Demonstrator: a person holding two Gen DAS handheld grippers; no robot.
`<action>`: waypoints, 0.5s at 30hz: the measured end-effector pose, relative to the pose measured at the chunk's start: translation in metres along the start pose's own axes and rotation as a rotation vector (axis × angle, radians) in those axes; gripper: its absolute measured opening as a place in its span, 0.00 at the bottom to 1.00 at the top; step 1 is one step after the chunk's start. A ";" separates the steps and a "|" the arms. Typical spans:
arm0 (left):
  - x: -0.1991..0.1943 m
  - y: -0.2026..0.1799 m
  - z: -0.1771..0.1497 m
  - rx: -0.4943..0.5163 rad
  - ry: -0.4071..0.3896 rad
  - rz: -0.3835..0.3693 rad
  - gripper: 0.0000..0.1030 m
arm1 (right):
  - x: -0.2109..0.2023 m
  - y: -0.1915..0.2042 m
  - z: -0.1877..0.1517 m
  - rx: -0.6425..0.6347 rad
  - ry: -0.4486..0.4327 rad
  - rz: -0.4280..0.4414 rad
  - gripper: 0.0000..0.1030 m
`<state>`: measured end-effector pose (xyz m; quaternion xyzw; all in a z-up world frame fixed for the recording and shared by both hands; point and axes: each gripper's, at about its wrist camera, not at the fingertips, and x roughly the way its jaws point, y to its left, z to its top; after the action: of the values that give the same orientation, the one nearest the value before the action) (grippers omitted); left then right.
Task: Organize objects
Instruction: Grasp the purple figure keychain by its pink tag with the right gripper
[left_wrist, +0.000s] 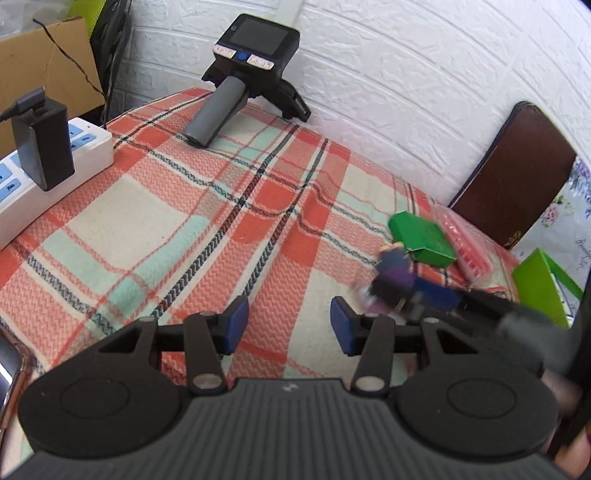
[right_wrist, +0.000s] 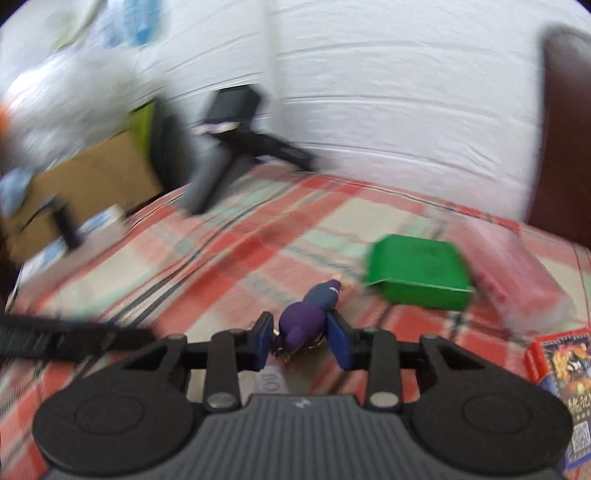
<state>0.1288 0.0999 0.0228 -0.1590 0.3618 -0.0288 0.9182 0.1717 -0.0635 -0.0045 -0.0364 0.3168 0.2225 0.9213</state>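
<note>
My right gripper (right_wrist: 300, 341) is shut on a small purple and dark blue toy figure (right_wrist: 308, 319) and holds it above the plaid cloth. The left wrist view shows the same figure (left_wrist: 393, 275), blurred, held in the right gripper (left_wrist: 397, 301) close to a green box (left_wrist: 421, 236). The green box (right_wrist: 419, 271) lies just beyond the figure in the right wrist view. My left gripper (left_wrist: 288, 326) is open and empty over the cloth, left of the figure.
A red packet (left_wrist: 463, 243) lies by the green box. A brown case (left_wrist: 513, 177) leans on the white wall. A black handheld device (left_wrist: 243, 70), a white power strip (left_wrist: 48, 173) and a card pack (right_wrist: 561, 363) are around the cloth.
</note>
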 end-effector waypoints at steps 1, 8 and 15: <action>-0.003 -0.001 -0.001 0.005 -0.003 -0.006 0.54 | -0.004 0.012 -0.003 -0.052 0.006 0.021 0.32; -0.023 -0.006 -0.010 0.049 0.007 -0.034 0.63 | -0.046 0.075 -0.042 -0.267 0.000 0.118 0.37; -0.030 -0.004 -0.020 0.066 0.058 -0.060 0.65 | -0.071 0.081 -0.067 -0.208 0.007 0.110 0.59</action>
<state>0.0936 0.0955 0.0297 -0.1387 0.3824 -0.0728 0.9106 0.0490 -0.0324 -0.0090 -0.1154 0.2967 0.3044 0.8978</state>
